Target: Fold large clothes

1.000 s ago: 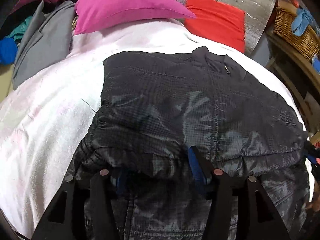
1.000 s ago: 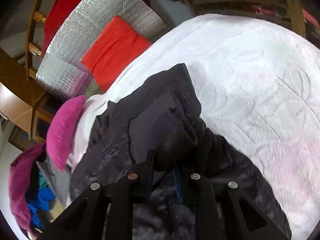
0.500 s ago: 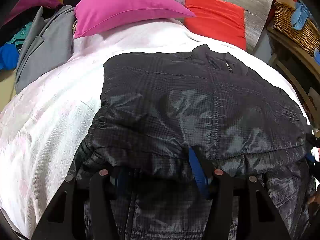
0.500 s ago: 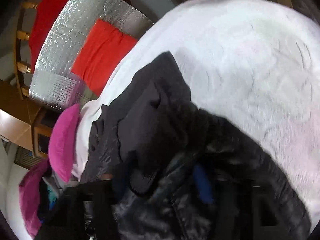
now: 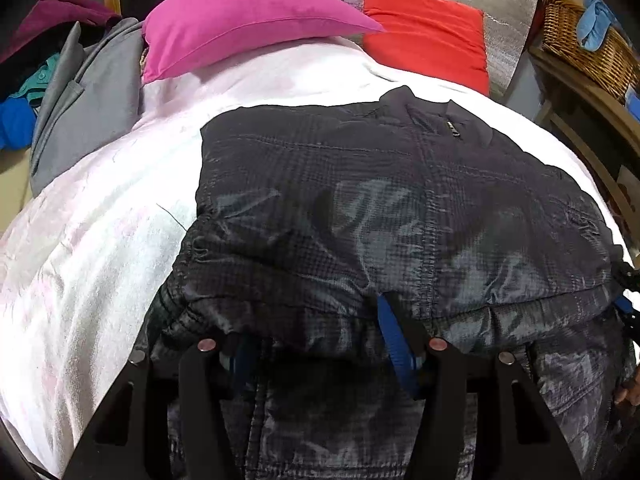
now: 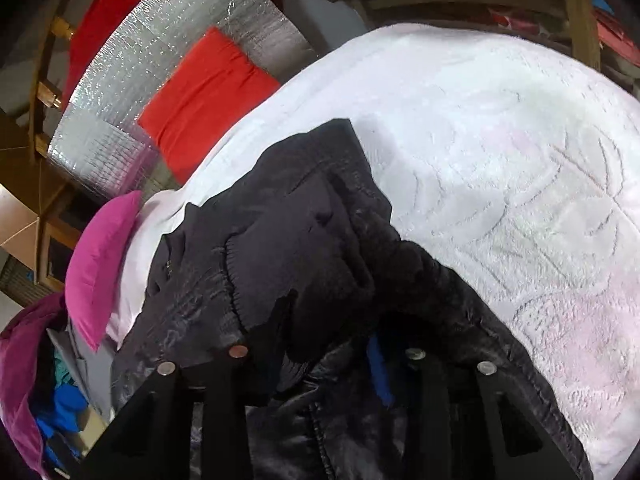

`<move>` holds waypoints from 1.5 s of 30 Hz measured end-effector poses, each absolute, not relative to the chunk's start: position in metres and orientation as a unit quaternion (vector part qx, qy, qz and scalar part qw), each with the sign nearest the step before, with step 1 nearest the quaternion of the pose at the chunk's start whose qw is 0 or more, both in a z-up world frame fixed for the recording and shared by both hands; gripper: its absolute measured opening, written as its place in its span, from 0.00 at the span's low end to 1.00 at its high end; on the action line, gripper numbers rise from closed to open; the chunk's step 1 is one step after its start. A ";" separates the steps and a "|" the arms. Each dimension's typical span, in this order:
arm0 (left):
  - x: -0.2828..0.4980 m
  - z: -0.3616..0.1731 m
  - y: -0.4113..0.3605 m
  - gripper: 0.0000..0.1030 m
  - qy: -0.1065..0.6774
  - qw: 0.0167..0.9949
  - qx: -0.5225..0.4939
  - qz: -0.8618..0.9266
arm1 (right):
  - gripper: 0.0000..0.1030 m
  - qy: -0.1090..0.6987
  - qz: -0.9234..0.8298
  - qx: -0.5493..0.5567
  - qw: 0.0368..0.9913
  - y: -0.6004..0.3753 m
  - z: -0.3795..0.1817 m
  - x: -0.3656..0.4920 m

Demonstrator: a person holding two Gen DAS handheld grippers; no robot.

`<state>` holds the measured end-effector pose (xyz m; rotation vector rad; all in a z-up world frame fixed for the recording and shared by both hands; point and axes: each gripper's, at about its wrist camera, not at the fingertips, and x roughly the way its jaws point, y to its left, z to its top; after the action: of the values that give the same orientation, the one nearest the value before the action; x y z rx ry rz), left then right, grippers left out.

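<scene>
A black quilted jacket (image 5: 360, 208) lies flat on the white bedspread (image 5: 92, 248), its collar and zip pointing to the far end. Its near part is doubled over into a thick fold. My left gripper (image 5: 316, 328) is at that fold's near edge, jaws well apart. The fold drapes over its tips, and one blue pad (image 5: 390, 336) shows its bare inner face. My right gripper (image 6: 332, 332) is at the jacket's (image 6: 280, 248) right side, open, with loose black fabric and a knitted cuff lying between its fingers.
A pink pillow (image 5: 240, 28) and a red cushion (image 5: 428, 28) lie at the bed's far end against silver foil. Grey and coloured clothes (image 5: 88, 92) are piled at the left. A wicker basket (image 5: 580, 44) sits on a wooden shelf at the right.
The right gripper's jaws stood narrow on the dark fold a second ago and now stand wider apart, a little farther forward over the jacket. The left gripper and its fold look the same.
</scene>
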<state>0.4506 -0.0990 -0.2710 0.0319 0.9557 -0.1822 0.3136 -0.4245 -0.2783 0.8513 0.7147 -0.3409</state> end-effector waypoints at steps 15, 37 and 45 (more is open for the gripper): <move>0.407 -0.258 -0.094 0.58 0.427 0.897 0.064 -0.098 | 0.60 0.292 -0.076 0.356 0.884 -0.394 -0.232 0.208; 0.294 -0.273 -0.007 0.60 0.434 0.899 0.027 -0.048 | 0.60 0.302 -0.079 0.361 0.879 -0.391 -0.245 0.117; 0.252 -0.275 0.008 0.60 0.422 0.906 0.015 -0.031 | 0.60 0.310 -0.068 0.362 0.877 -0.389 -0.251 0.107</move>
<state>0.2515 0.0077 -0.2749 0.0320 0.8717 -0.0647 0.1073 -0.3893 -0.2508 0.7543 0.6463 -0.1421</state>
